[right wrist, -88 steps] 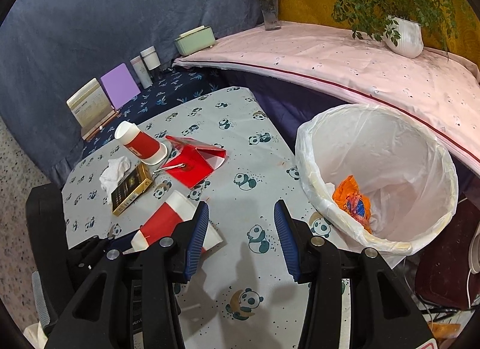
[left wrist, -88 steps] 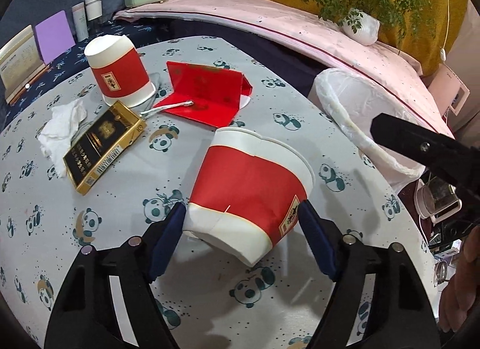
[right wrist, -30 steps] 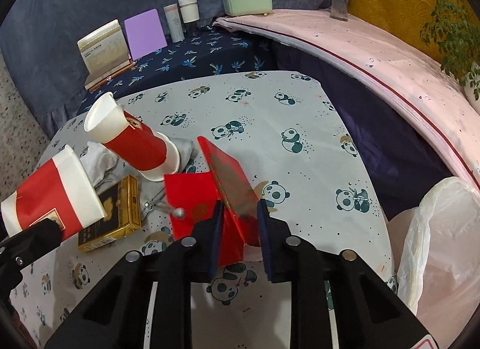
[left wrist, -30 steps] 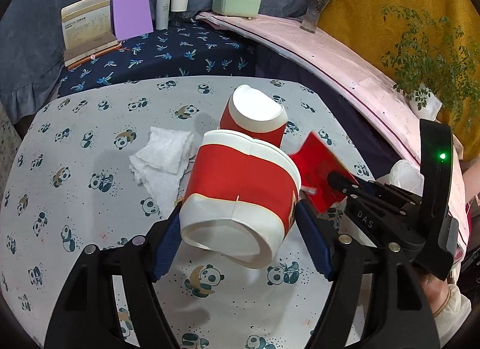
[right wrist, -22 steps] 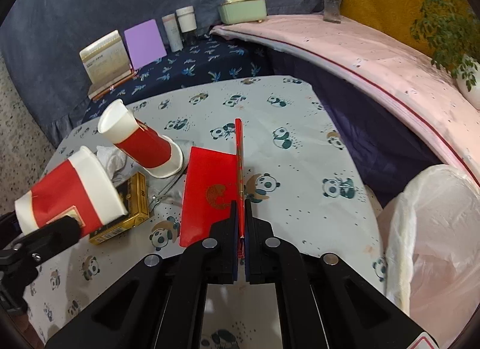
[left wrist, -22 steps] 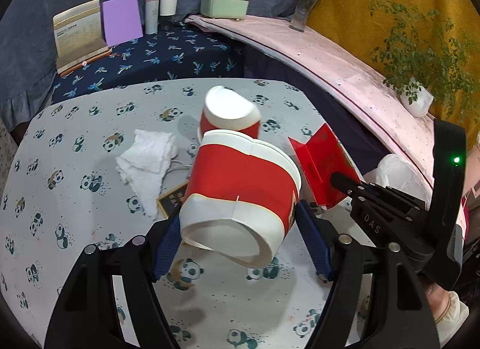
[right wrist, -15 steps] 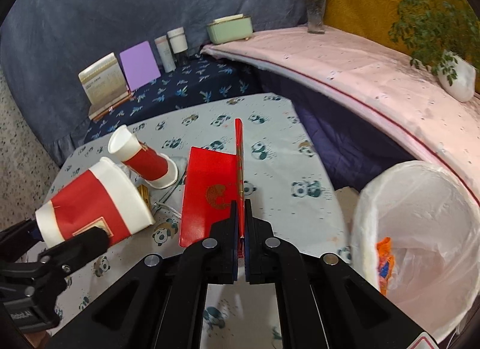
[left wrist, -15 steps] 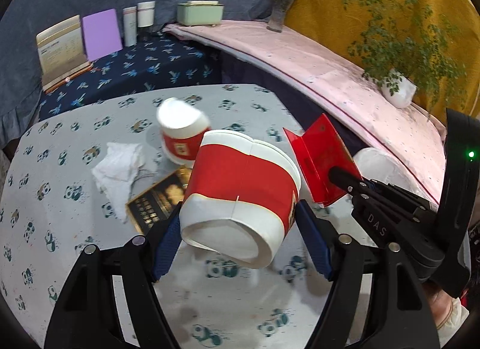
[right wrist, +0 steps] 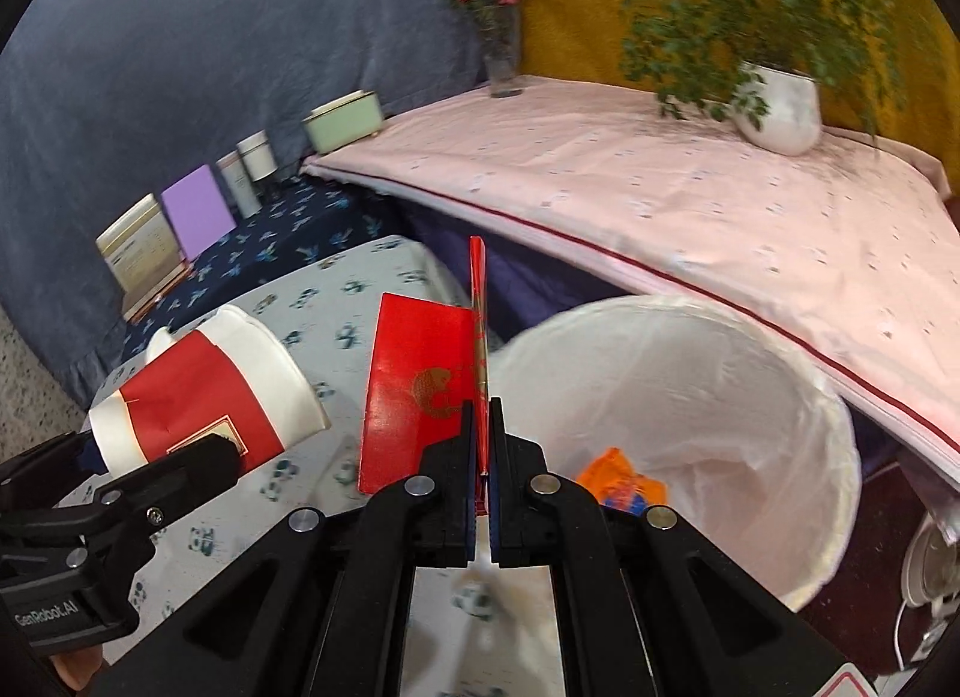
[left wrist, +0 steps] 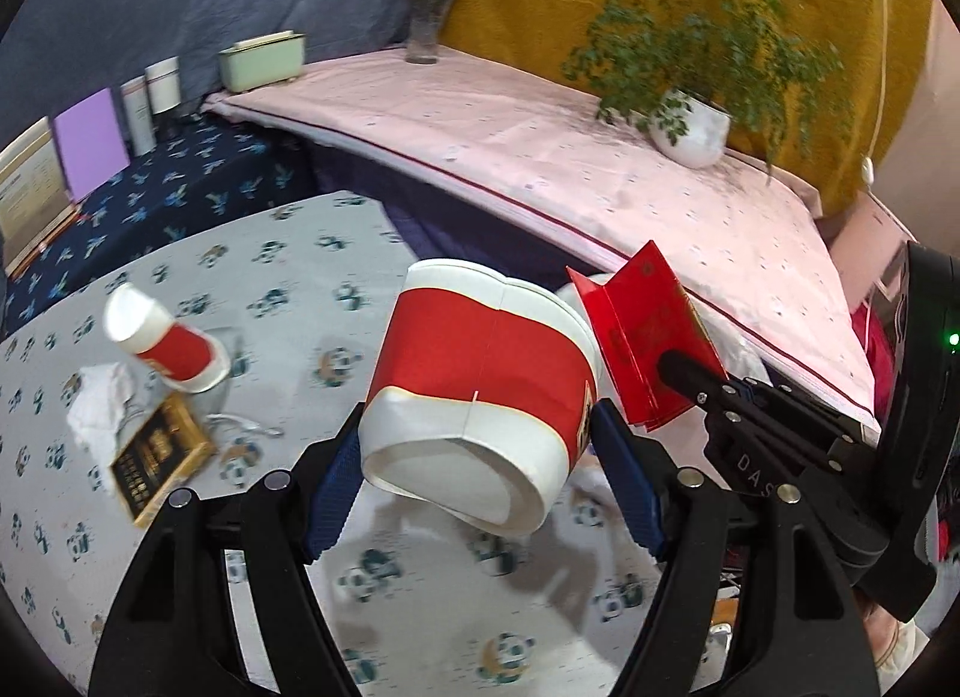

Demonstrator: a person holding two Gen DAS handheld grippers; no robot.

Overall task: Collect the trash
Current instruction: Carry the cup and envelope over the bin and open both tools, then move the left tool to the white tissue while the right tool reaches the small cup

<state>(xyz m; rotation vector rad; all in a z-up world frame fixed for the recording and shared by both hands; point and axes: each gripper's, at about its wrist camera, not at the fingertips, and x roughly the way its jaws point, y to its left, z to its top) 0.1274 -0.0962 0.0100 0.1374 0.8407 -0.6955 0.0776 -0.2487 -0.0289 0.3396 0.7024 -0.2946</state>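
My left gripper [left wrist: 480,457] is shut on a large red and white paper cup [left wrist: 486,385], held on its side above the panda-print table [left wrist: 300,241]. The same cup [right wrist: 204,391] shows at the left of the right wrist view. My right gripper [right wrist: 478,445] is shut on a folded red card [right wrist: 420,391], lifted off the table beside the white-lined trash bin [right wrist: 678,397]. The red card [left wrist: 648,337] also shows to the right of the cup in the left wrist view. Orange trash [right wrist: 624,481] lies inside the bin.
On the table lie a smaller red and white cup [left wrist: 168,343] on its side, a white tissue [left wrist: 96,403] and a black and gold box [left wrist: 159,451]. A pink-covered ledge [left wrist: 570,157] carries a potted plant [left wrist: 690,127] and a flower vase [left wrist: 429,25].
Both grippers swung right and up with their loads, from over the table middle to its right end. The right gripper shut flat on the red card. The bin came into full view.
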